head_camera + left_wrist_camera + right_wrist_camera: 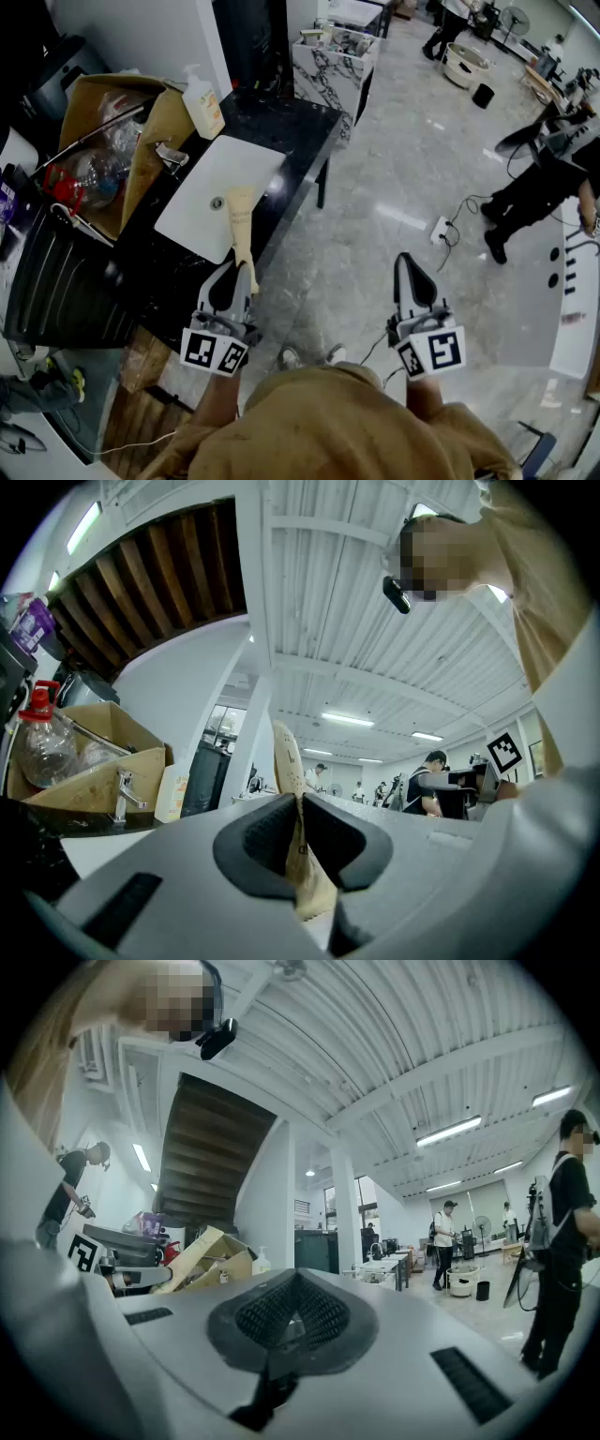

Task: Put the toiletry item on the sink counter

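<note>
The toiletry item is a beige tube point(241, 217) with small dark print. My left gripper point(246, 269) is shut on its lower end, and the tube sticks up and forward over the near edge of the white sink basin point(192, 211). In the left gripper view the tube point(289, 761) stands pinched between the dark pads of that gripper point(300, 841). The basin is set in a black counter point(295, 122). My right gripper point(404, 262) hangs over the floor to the right, shut with nothing in it; in its own view the right gripper point(295, 1314) has its pads together.
A pump bottle point(203, 103) and a chrome faucet point(172, 155) stand at the back of the counter. A cardboard box point(98, 98) with a plastic bottle point(89, 173) lies at the left. A power strip point(441, 228) lies on the floor; people stand at the right.
</note>
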Motion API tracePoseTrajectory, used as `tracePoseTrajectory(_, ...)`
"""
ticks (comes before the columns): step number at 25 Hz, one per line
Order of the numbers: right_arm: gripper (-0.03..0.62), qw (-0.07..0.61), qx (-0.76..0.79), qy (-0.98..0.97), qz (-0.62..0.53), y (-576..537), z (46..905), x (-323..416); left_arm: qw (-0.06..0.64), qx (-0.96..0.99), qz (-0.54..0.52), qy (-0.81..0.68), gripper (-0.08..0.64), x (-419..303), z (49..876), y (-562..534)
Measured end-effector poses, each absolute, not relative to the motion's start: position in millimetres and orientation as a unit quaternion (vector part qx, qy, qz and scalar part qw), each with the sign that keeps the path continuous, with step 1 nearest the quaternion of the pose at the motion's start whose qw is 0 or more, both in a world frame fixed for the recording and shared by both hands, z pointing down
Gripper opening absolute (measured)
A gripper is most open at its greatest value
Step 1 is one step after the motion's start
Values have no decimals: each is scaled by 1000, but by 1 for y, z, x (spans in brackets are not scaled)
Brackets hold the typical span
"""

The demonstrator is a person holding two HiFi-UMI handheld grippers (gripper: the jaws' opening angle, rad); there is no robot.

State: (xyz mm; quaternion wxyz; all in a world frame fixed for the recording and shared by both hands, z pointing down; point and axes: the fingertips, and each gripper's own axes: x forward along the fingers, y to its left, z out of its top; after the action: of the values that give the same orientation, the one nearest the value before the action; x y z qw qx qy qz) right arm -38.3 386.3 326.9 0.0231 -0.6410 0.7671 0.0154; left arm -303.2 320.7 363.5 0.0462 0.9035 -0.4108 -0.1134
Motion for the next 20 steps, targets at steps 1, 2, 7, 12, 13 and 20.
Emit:
tracePoseTrajectory(1,-2,23,-641,767,15,386,327,-38,43,903,-115,-411,26,-302,361,319)
tracePoseTrajectory(2,-2,22,-641,767,14,385,327,-37,40,903,-117,-411,26,-302,359,318)
tracePoseTrajectory(7,-2,22,-640,768,13,386,326,-30,36,903,-118,-413,26,-296,354,320)
tracePoseTrajectory(12,-2,25,-639,769,14,390,325,-21,36,902,-118,-414,26,-288,353,326)
tracePoseTrajectory(13,-2,27,-638,770,14,391,325,-18,35,902,-118,-415,26,-285,353,328)
tracePoseTrajectory(20,2,48,-606,794,-15,399,331,9,27,898,-116,-424,26,-260,347,342)
